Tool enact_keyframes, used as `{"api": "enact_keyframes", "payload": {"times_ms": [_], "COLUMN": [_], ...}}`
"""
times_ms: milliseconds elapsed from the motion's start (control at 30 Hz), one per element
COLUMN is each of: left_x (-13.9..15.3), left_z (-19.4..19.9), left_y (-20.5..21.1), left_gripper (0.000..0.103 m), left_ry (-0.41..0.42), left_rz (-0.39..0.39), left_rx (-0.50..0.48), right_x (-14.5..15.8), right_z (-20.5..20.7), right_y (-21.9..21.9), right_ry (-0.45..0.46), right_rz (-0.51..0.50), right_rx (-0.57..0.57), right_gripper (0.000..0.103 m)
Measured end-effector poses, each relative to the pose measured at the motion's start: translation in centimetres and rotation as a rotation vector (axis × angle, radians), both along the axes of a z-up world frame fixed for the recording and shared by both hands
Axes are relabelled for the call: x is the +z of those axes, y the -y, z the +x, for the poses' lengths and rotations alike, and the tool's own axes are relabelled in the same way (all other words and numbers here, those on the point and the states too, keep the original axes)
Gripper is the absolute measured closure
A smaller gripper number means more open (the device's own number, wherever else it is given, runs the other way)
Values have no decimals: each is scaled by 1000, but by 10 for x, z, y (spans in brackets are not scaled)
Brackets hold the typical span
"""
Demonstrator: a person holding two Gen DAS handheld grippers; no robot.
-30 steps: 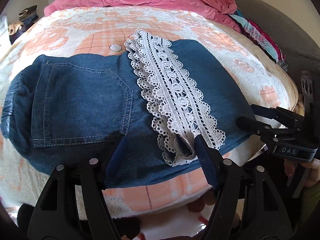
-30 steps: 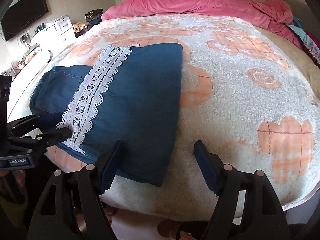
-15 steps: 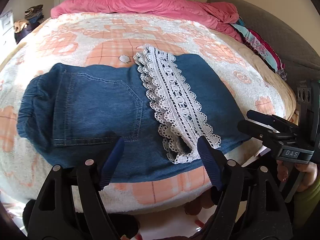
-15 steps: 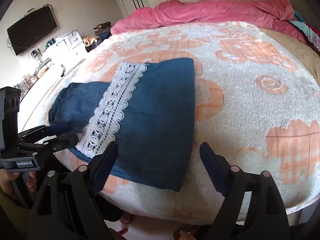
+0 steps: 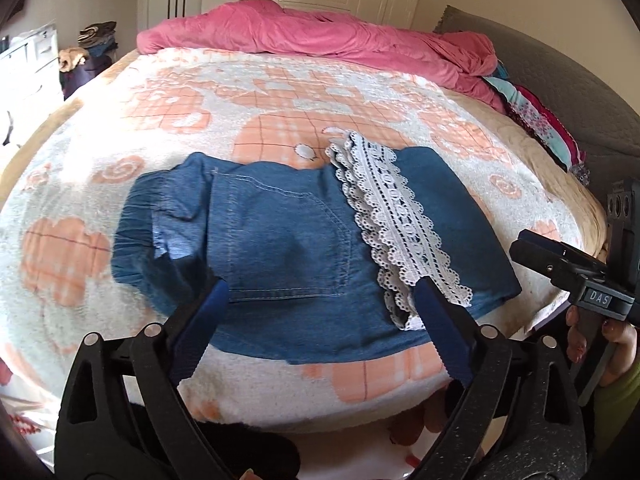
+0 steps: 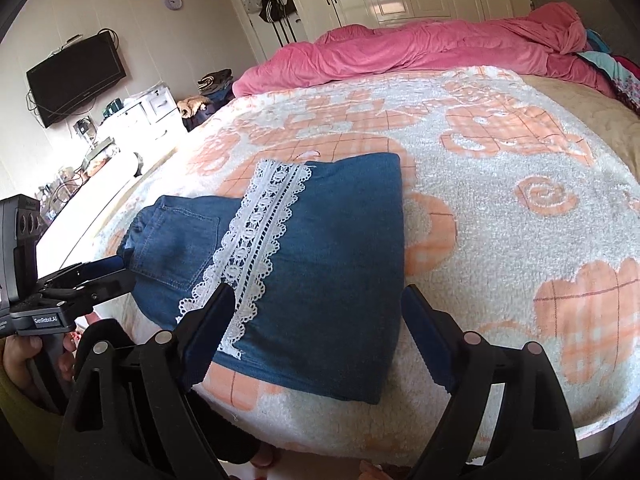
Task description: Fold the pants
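Folded blue denim pants with a white lace hem band lie near the front edge of the bed. In the right wrist view the pants show the lace across the folded legs. My left gripper is open and empty, held above the near edge of the pants. My right gripper is open and empty, held above the folded leg end. Each gripper shows in the other's view, the right one beside the bed edge and the left one by the waistband.
The pants rest on a white and orange fleece blanket. A pink duvet is bunched at the far end. Colourful clothes lie at the right edge. A TV and a cluttered dresser stand left of the bed.
Both grippers have pulled back and risen away from the pants, so more of the bed and room shows. The pants lie as before.
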State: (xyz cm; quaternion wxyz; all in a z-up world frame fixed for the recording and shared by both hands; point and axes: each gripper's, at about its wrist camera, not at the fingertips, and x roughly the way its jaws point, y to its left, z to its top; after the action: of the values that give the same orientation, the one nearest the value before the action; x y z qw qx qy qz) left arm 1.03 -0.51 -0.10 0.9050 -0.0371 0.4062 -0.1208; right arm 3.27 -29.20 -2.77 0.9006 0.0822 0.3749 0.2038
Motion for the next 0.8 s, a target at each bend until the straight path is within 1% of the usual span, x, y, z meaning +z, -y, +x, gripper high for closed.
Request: {"api": "enact_keyframes", "payload": {"times_ms": [200, 333, 367, 467, 567, 733, 800], "left_x": [2, 1, 1, 0, -1, -10, -14], "left_z": [-2, -3, -3, -3, -4, -5, -4], "left_y": [-22, -37, -42, -62, -83, -110, -117], "left_gripper": [11, 11, 10, 10, 10, 10, 10], "left_ry": [6, 10, 9, 7, 7, -14, -24], "left_rz": [-22, -34, -39, -59, -79, -106, -115], "left_rx": [35, 63, 72, 121, 169, 228, 242], "right_x": [1, 0, -1, 2, 13, 38, 49], "right_z": [-1, 0, 1, 3, 8, 22, 32], "right_y": [-9, -14, -15, -19, -28, -56, -74], "right_ry": [21, 18, 8, 0, 26, 67, 85], "right_rz": [-30, -49, -48, -30, -53, -97, -116], "right_rx": [20, 31, 34, 41, 57, 142, 188], "right_gripper": [19, 19, 4, 4, 4, 4, 4]}}
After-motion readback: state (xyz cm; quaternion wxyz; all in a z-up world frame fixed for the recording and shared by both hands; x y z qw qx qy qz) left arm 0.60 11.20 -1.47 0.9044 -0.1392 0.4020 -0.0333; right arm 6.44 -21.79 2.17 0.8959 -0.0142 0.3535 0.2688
